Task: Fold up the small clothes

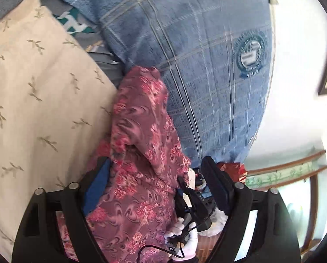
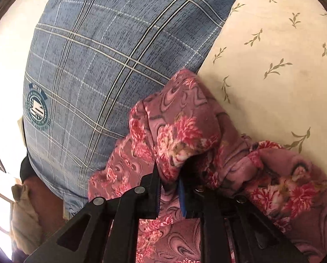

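**Both grippers at the maroon floral cloth**

Black plastic fingers of the right gripper (image 2: 171, 194) sit nearly together, their blue pads pinching a bunched fold of the soft maroon cloth with pink flower print (image 2: 185, 135), which is crumpled and lifted over the cream sheet with olive leaf sprigs (image 2: 273, 43). Behind rises a blue plaid pillow with a round crest badge (image 2: 93, 70).

From the left wrist, the left gripper (image 1: 156, 175) stands wide apart, the cloth (image 1: 141, 131) draping between its fingers and against the left blue pad. A white-gloved hand (image 1: 185, 236) grips the right tool's handle below. Cream sheet (image 1: 42, 109) and plaid pillow (image 1: 196, 54) flank the cloth.
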{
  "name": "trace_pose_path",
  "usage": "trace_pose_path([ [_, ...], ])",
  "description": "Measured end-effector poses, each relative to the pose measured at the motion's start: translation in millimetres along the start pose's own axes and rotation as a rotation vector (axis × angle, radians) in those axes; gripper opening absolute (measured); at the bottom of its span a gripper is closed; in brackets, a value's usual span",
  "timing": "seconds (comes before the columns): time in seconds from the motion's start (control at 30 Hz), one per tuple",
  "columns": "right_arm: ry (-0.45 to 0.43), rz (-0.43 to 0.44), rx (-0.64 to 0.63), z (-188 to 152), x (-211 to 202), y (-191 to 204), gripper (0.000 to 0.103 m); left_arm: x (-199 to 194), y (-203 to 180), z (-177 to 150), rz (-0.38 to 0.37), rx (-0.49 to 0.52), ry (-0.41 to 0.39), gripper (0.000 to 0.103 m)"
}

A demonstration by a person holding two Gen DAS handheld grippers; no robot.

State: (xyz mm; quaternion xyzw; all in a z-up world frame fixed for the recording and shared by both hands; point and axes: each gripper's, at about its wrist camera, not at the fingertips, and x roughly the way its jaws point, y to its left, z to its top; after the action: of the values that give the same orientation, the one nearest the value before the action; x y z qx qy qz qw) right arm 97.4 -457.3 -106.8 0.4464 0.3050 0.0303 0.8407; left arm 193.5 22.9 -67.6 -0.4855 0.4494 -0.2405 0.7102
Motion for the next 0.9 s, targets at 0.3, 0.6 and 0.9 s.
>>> trace_pose_path([
  [0.3,0.019,0.029,0.021,1,4,-2,0.020,17,-27,-39,0.115,0.075,0.010,0.084],
  [0.6,0.017,0.072,-0.042,-3,6,-4,0.019,25,-53,-56,0.205,0.199,-0.072,0.084],
  [0.9,0.004,0.058,-0.003,4,9,5,0.023,77,-13,36,0.390,0.084,-0.066,0.024],
])
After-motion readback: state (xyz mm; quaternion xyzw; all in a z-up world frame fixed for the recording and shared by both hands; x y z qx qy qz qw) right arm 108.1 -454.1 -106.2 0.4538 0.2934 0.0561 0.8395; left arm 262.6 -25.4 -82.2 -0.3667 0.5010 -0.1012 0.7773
